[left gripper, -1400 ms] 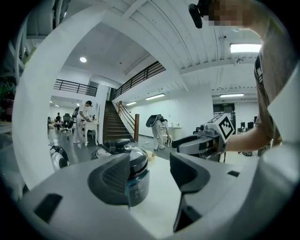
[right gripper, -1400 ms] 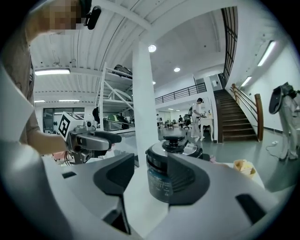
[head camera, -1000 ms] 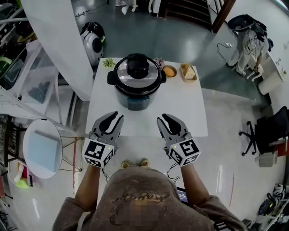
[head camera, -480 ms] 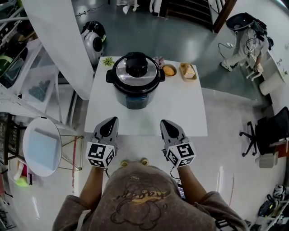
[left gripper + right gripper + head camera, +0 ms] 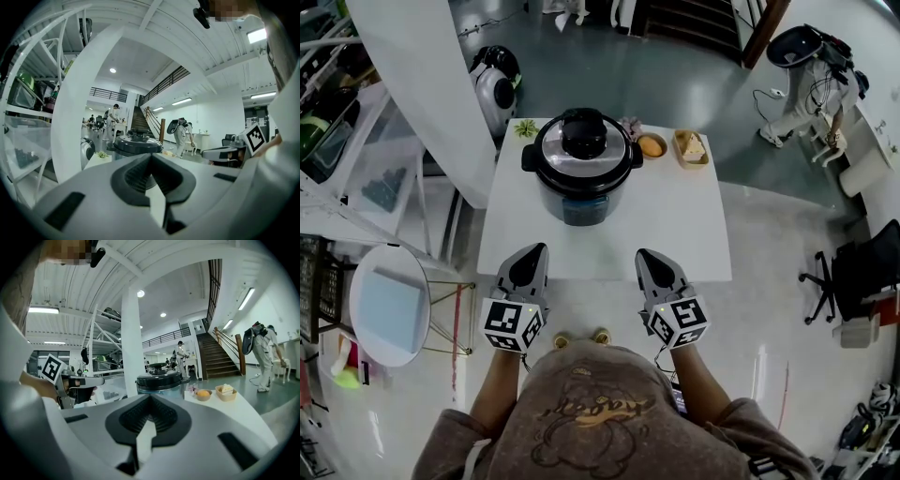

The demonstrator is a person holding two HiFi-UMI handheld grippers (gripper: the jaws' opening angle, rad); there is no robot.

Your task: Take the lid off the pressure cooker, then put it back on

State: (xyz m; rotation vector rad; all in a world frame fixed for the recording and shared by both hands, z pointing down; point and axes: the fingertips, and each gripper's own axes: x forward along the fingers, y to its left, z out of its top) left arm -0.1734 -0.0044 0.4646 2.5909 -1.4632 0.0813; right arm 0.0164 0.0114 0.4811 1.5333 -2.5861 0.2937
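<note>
The pressure cooker (image 5: 583, 173) stands at the far middle of the white table (image 5: 675, 230), its black-knobbed steel lid (image 5: 583, 141) sitting on it. My left gripper (image 5: 532, 255) and right gripper (image 5: 652, 261) hover over the table's near edge, well short of the cooker, both shut with nothing between the jaws. In the left gripper view the cooker (image 5: 133, 144) shows beyond the closed jaws (image 5: 151, 157). In the right gripper view the cooker (image 5: 159, 379) stands straight ahead of the closed jaws (image 5: 149, 398).
A small bowl with an orange thing (image 5: 652, 147) and a container of food (image 5: 691, 149) sit at the table's far right; a small green plant (image 5: 525, 129) at its far left. A white pillar (image 5: 422, 84) rises left of the table. A round side table (image 5: 386, 307) is at the left.
Both grippers went from open to shut and dropped slightly toward the table's near edge. The cooker and lid have not moved.
</note>
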